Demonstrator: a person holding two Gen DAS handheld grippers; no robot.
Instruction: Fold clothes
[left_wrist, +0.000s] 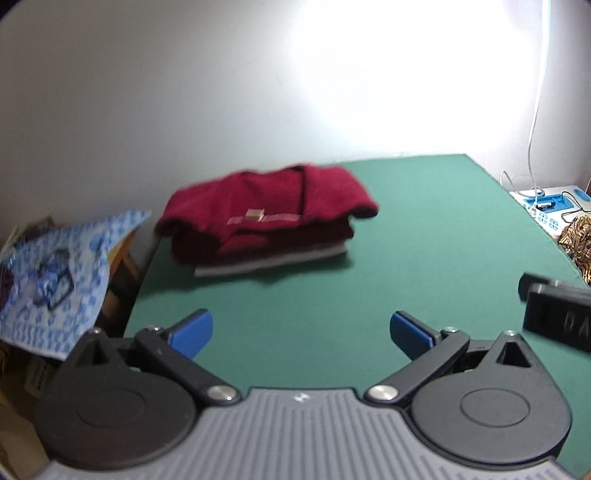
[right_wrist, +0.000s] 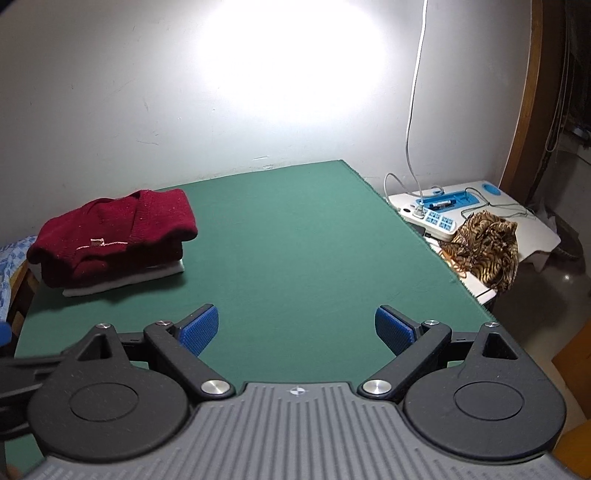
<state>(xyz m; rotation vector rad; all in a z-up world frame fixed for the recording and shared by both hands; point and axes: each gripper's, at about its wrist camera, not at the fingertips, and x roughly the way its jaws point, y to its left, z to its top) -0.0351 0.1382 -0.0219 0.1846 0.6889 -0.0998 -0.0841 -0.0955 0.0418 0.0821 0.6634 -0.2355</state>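
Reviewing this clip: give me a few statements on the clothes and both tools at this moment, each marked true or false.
1. The left tool is open and holds nothing. True.
2. The right tool is shut on the red sweater. False: it is open and empty, apart from the red sweater.
3. The red sweater lies folded on top of a white garment. True.
4. The tiger-print cloth lies on the green table. False: it sits on the white side surface beside it.
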